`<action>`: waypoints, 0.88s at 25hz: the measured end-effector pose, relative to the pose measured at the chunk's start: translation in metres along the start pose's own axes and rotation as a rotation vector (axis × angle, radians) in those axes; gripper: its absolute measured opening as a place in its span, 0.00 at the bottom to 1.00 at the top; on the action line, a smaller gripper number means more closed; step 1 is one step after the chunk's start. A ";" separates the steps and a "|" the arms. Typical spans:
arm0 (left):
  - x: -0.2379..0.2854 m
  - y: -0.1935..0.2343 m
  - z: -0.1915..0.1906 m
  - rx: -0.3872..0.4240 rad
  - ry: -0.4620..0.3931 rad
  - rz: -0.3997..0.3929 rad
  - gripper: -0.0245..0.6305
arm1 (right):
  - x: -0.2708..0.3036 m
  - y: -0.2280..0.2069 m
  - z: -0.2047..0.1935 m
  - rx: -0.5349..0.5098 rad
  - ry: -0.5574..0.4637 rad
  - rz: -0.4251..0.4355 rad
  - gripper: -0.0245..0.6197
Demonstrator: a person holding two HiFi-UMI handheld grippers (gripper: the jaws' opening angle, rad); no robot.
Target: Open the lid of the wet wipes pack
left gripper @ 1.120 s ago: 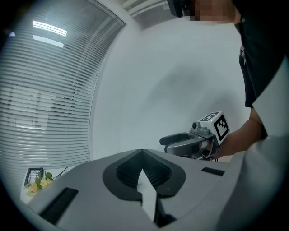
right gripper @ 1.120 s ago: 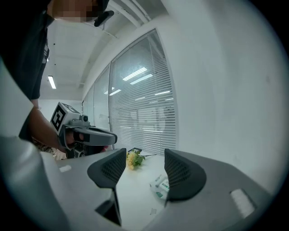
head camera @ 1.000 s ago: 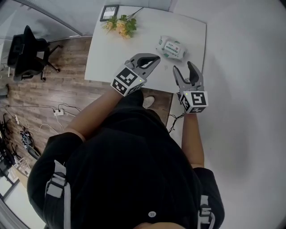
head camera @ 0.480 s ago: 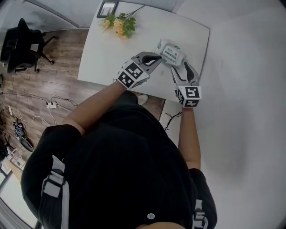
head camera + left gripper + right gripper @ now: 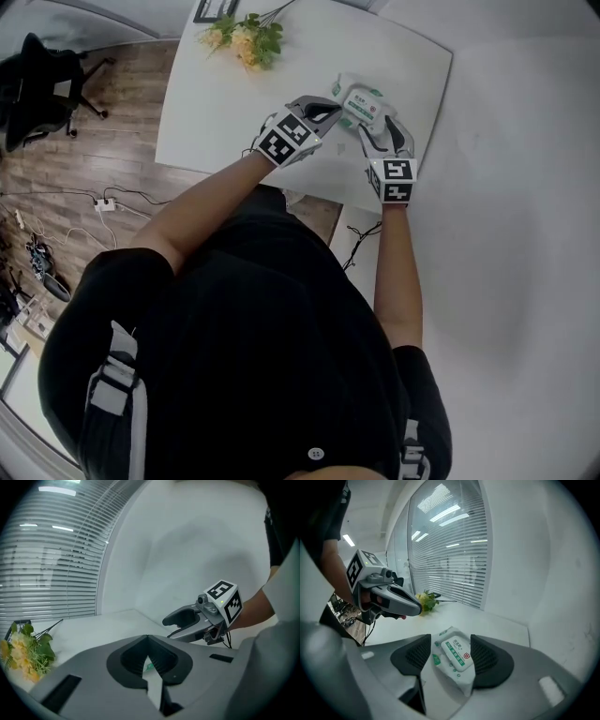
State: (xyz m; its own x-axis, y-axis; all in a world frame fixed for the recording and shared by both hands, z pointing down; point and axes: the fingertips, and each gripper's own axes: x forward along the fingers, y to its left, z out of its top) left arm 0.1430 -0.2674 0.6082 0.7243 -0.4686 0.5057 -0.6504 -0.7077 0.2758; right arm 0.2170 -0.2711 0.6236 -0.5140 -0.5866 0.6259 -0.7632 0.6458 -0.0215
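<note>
The head view looked steeply down on the tabletop (image 5: pixel 216 112); both gripper views skimmed low across it, sharing the flowers (image 5: pixel 246 42).

Black short-sleeved shirt (image 5: pixel 244 328) with grey shoulder straps (image 5: pixel 114 386); grey left gripper (image 5: pixel 328 111) and right gripper (image 5: pixel 384 129) bear black-and-white marker cubes (image 5: pixel 287 143)

A white table (image 5: pixel 216 103) with rounded corners carries three things. The wet wipes pack (image 5: pixel 361 101) lies flat on it, label and lid side up, the lid lying flat; the pack is white with green print. Well apart from the pack, to its left and farther from the person, lies a bunch of yellow flowers (image 5: pixel 246 39) with green leaves, its thin stems pointing roughly back toward the pack's side. Farther still from the pack, just beyond the flowers, a small dark picture frame (image 5: pixel 208 9) sits on the table's far corner.
</note>
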 end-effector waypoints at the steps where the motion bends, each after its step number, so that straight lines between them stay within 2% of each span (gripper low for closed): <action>1: 0.004 0.002 -0.003 -0.004 0.010 -0.003 0.04 | 0.005 -0.003 -0.004 -0.006 0.016 -0.001 0.46; 12: 0.050 0.024 -0.039 -0.044 0.154 -0.011 0.05 | 0.047 -0.015 -0.042 -0.129 0.187 0.013 0.47; 15: 0.064 0.028 -0.043 -0.033 0.163 -0.018 0.04 | 0.056 -0.014 -0.050 -0.160 0.219 0.028 0.47; 20: 0.079 0.039 -0.071 -0.064 0.259 -0.003 0.04 | 0.071 -0.016 -0.058 -0.206 0.260 0.037 0.47; 22: 0.083 0.041 -0.075 -0.073 0.272 -0.001 0.05 | 0.075 -0.015 -0.059 -0.228 0.269 0.043 0.48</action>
State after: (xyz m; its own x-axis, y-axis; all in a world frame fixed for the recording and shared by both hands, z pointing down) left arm 0.1594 -0.2957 0.7233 0.6436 -0.3014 0.7035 -0.6714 -0.6636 0.3299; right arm 0.2134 -0.2958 0.7168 -0.3990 -0.4265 0.8117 -0.6207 0.7772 0.1033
